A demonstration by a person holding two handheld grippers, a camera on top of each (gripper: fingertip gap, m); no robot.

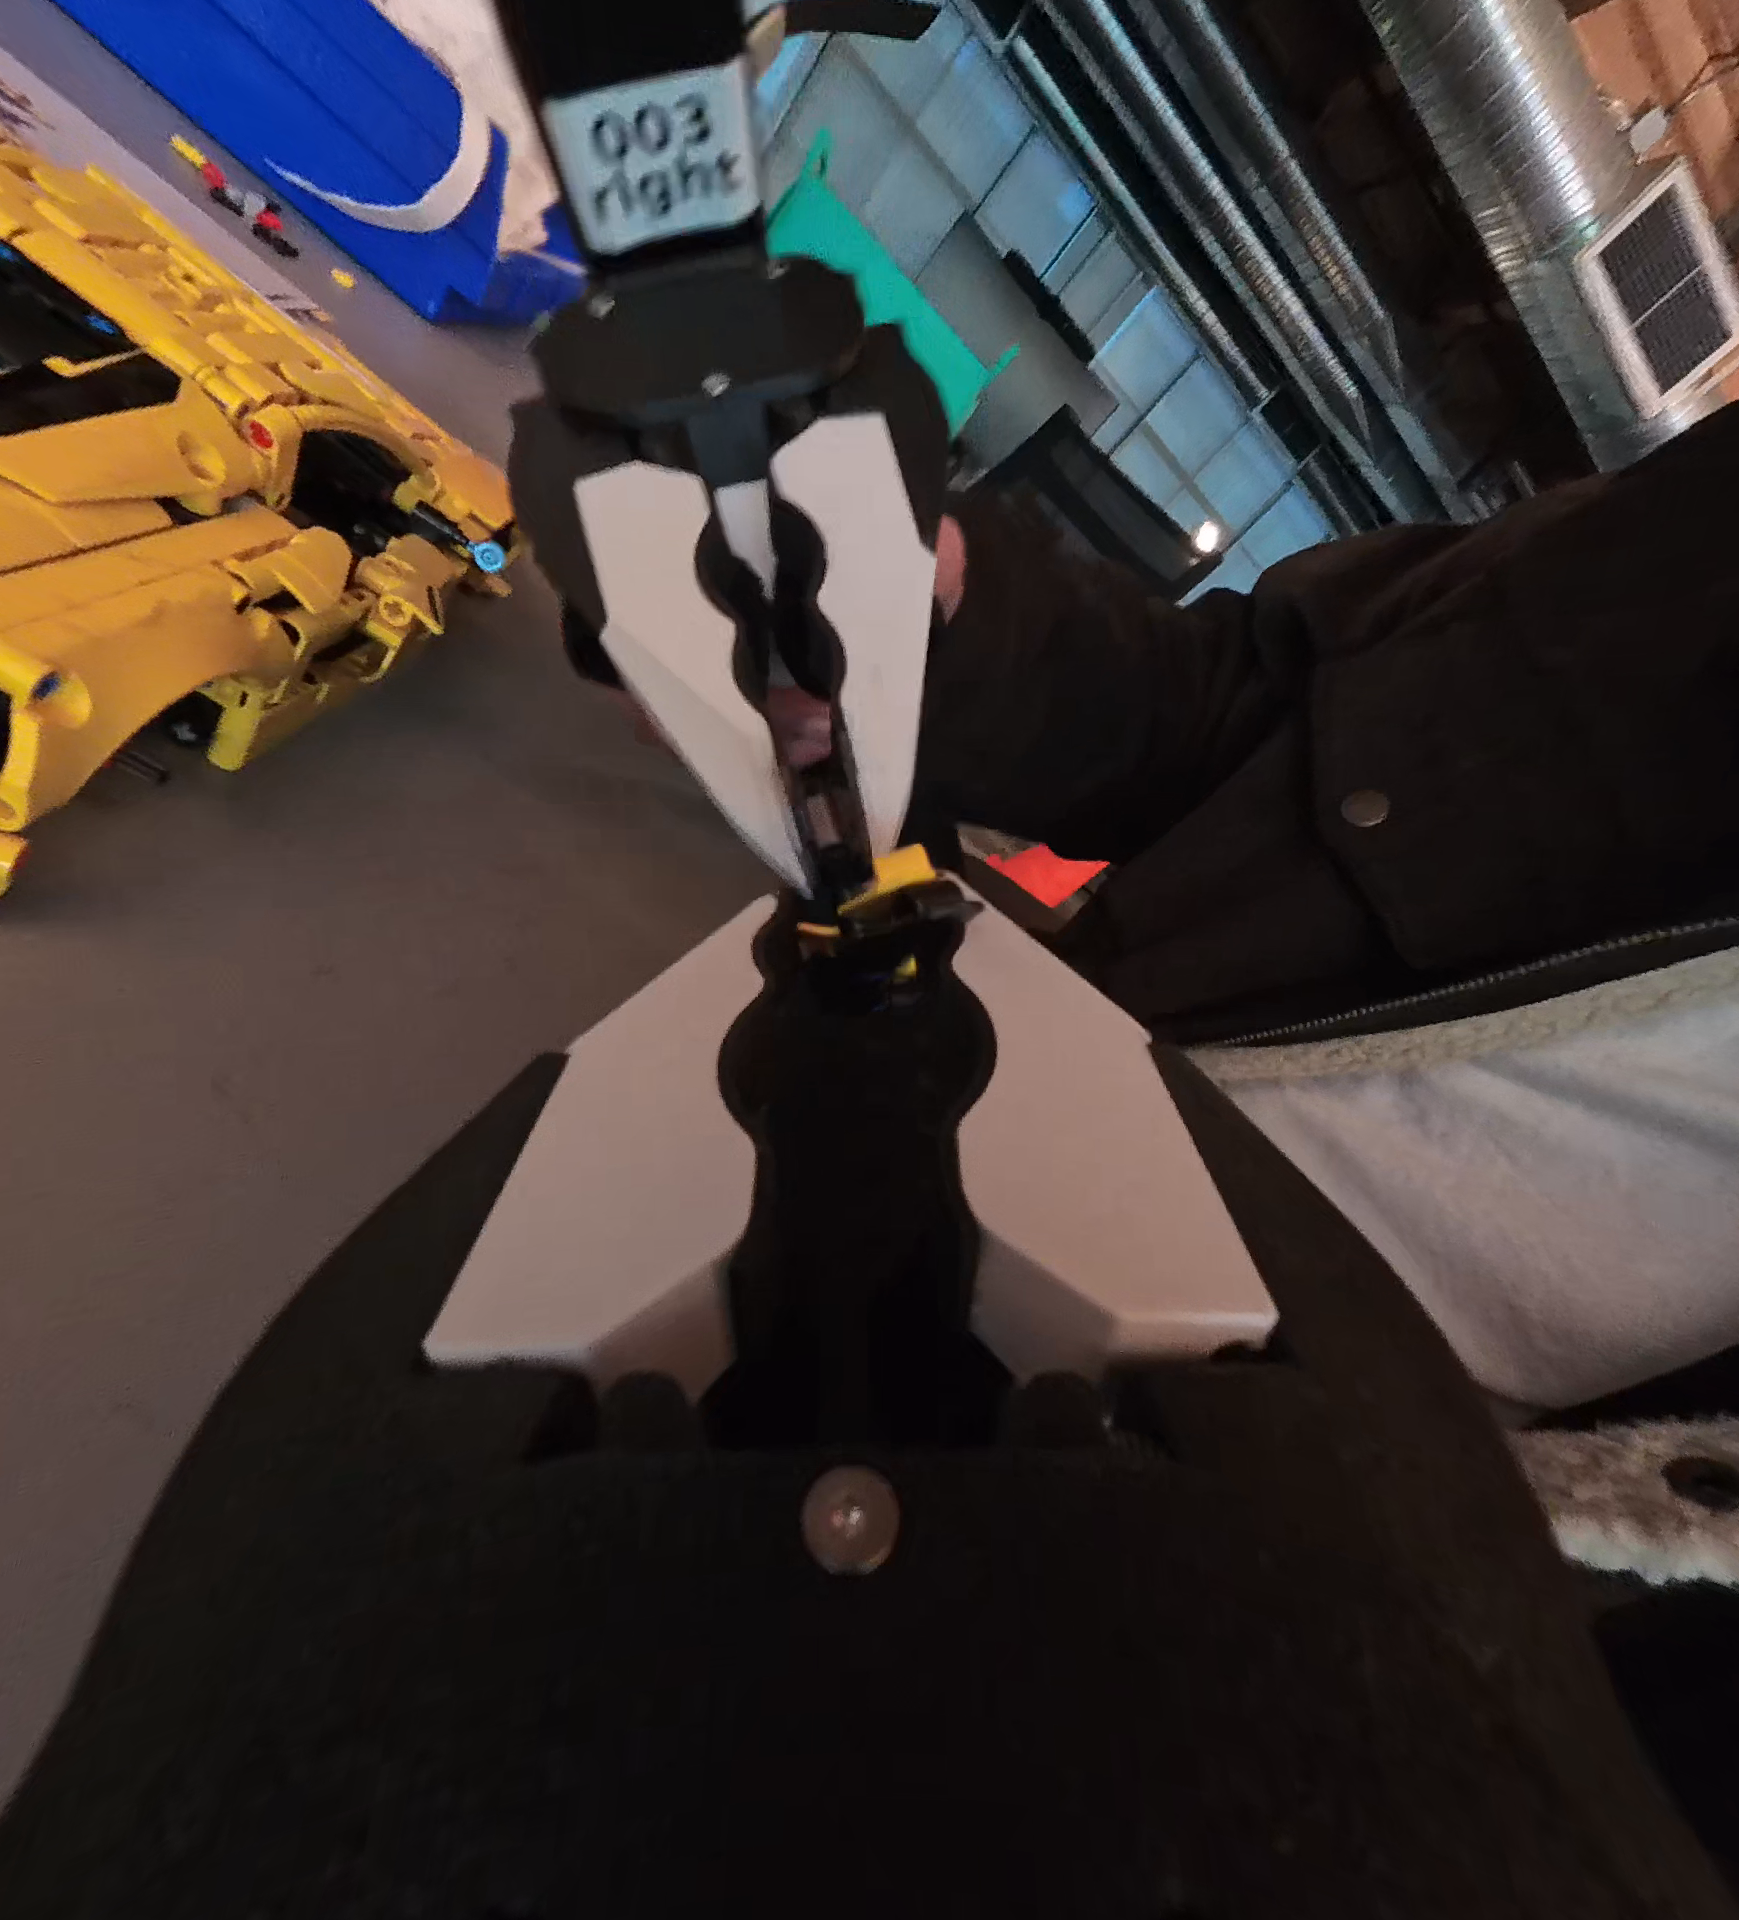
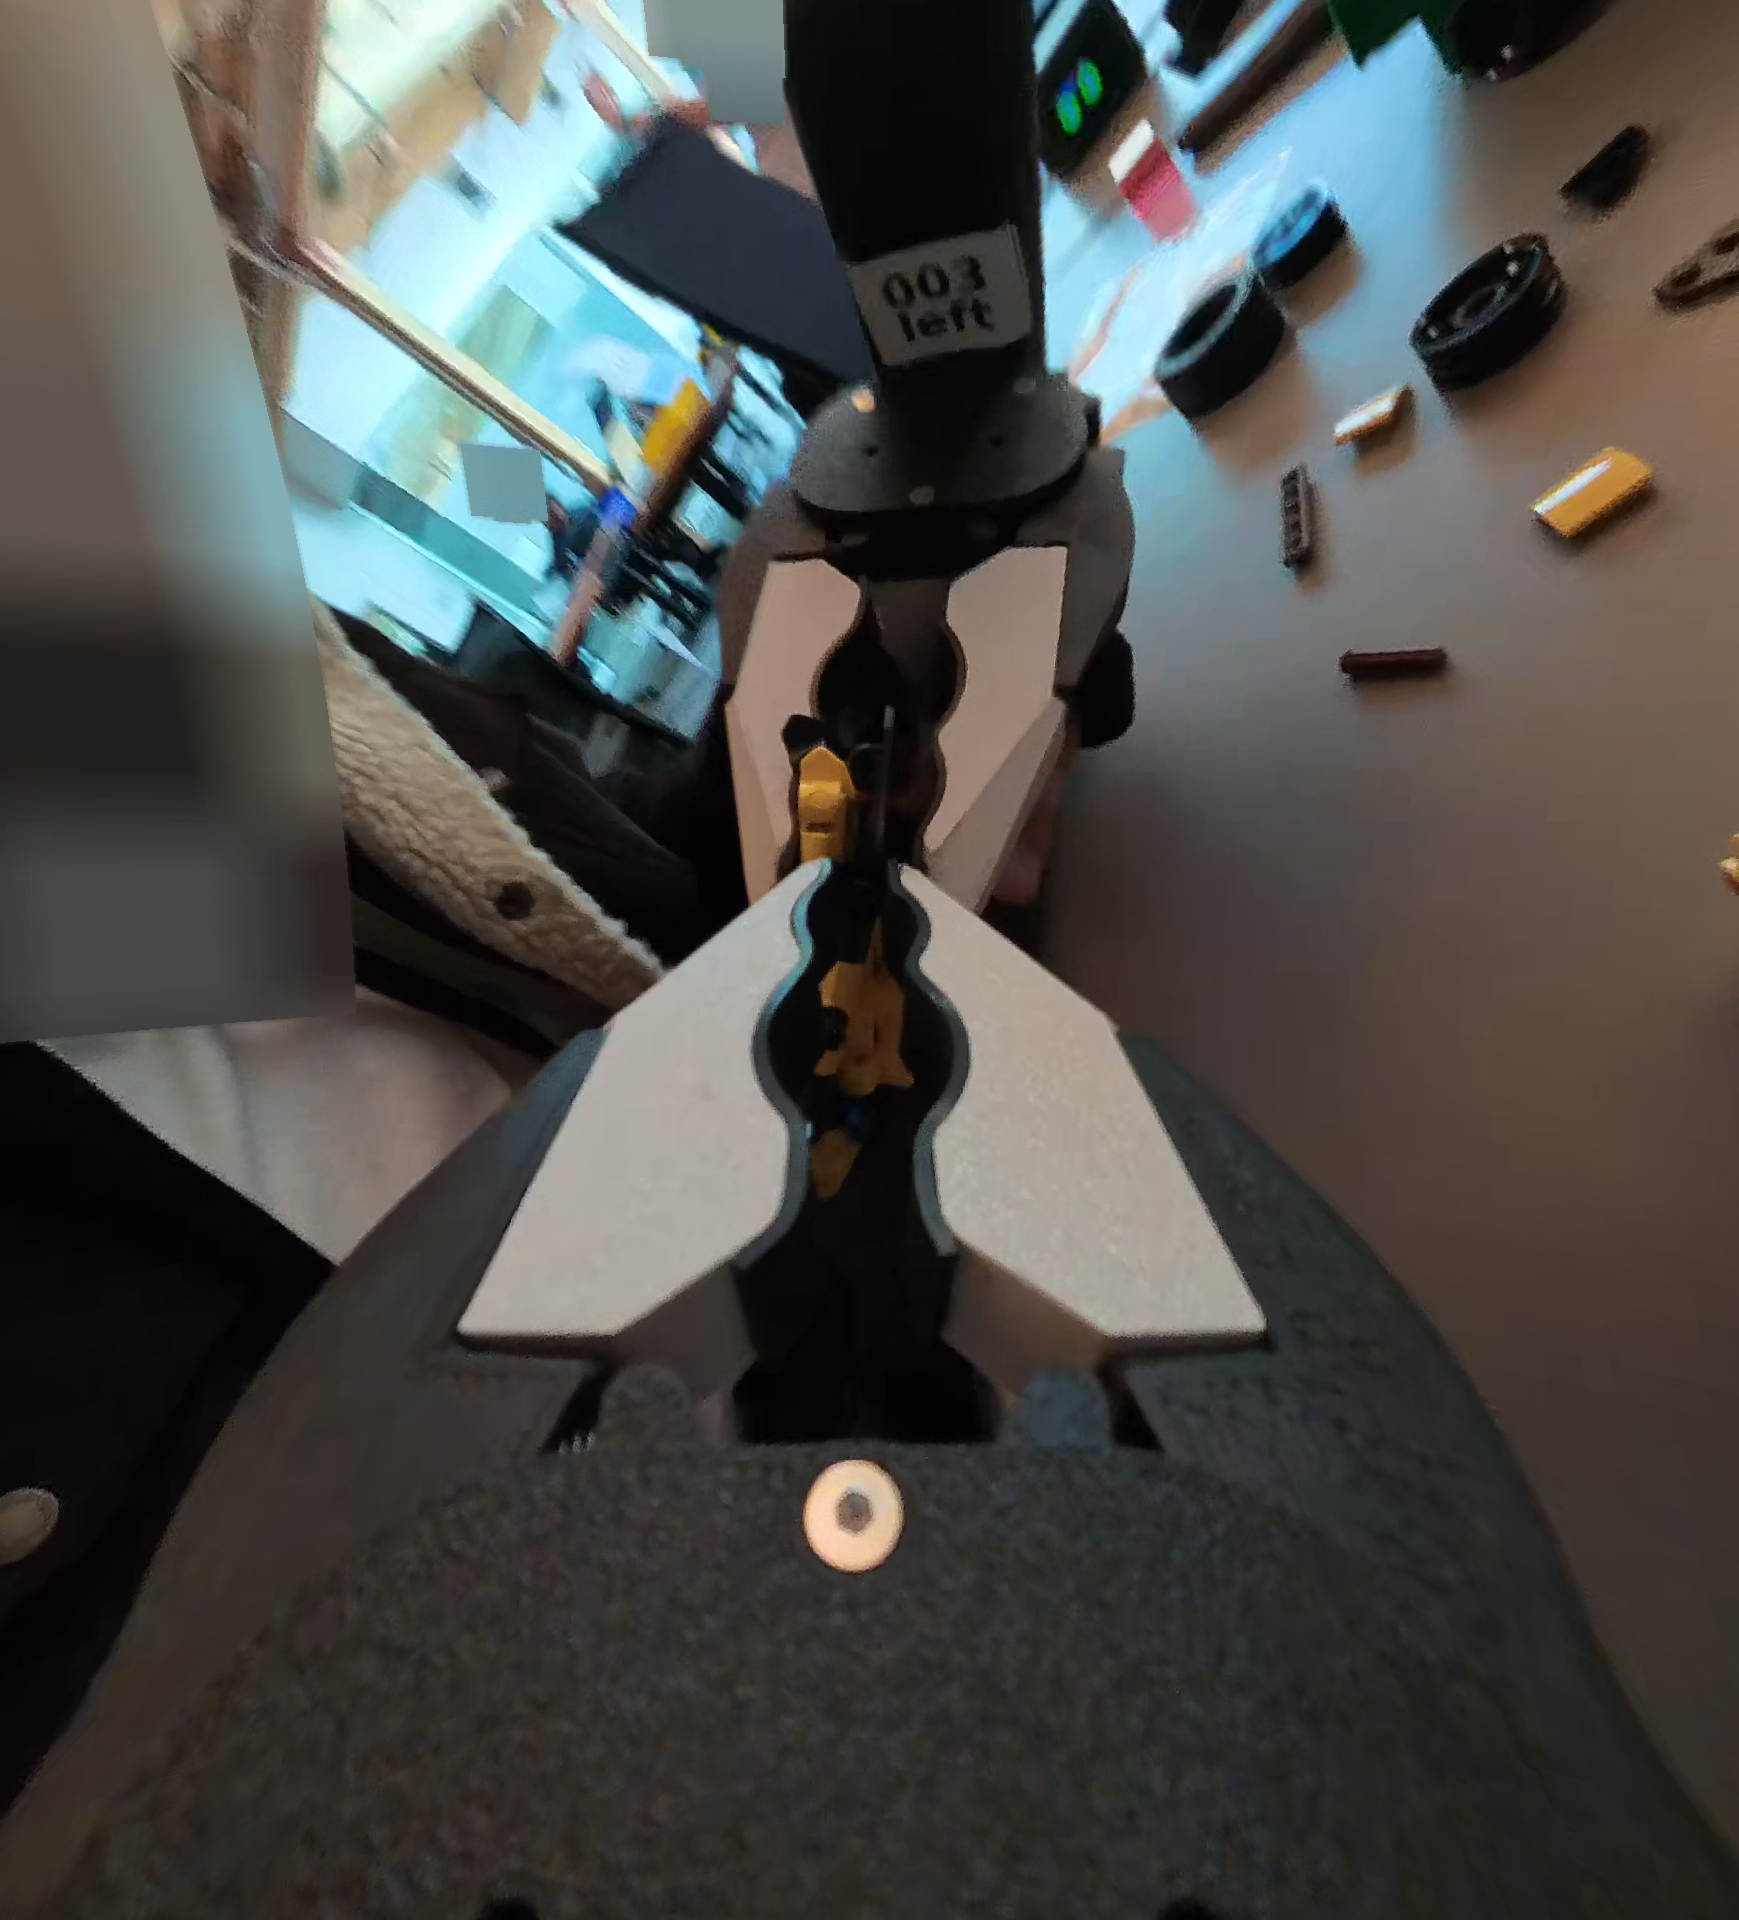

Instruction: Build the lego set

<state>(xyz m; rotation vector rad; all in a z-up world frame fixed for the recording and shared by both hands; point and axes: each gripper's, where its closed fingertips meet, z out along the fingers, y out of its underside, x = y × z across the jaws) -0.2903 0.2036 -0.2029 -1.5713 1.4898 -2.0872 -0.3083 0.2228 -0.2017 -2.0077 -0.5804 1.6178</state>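
Observation:
My left gripper (image 1: 870,925) and right gripper (image 1: 829,873) meet tip to tip in the air above the table. Both are shut on a small yellow and black lego assembly (image 1: 891,883). In the right wrist view the assembly (image 2: 860,1029) runs from between my right gripper's (image 2: 857,888) fingers into the left gripper (image 2: 860,836) opposite. How the parts of the assembly join is hidden by the fingers. The large yellow lego car (image 1: 117,499) stands on the grey table at the left, apart from both grippers.
Loose parts lie on the table in the right wrist view: black wheels (image 2: 1223,348) (image 2: 1488,312), yellow pieces (image 2: 1592,494), a black beam (image 2: 1296,516) and a dark axle (image 2: 1392,662). A blue box (image 1: 345,135) stands behind the car. A person's dark jacket (image 1: 1416,727) is close by. Only a small space, under 4 cm, lies between the two pairs of fingers.

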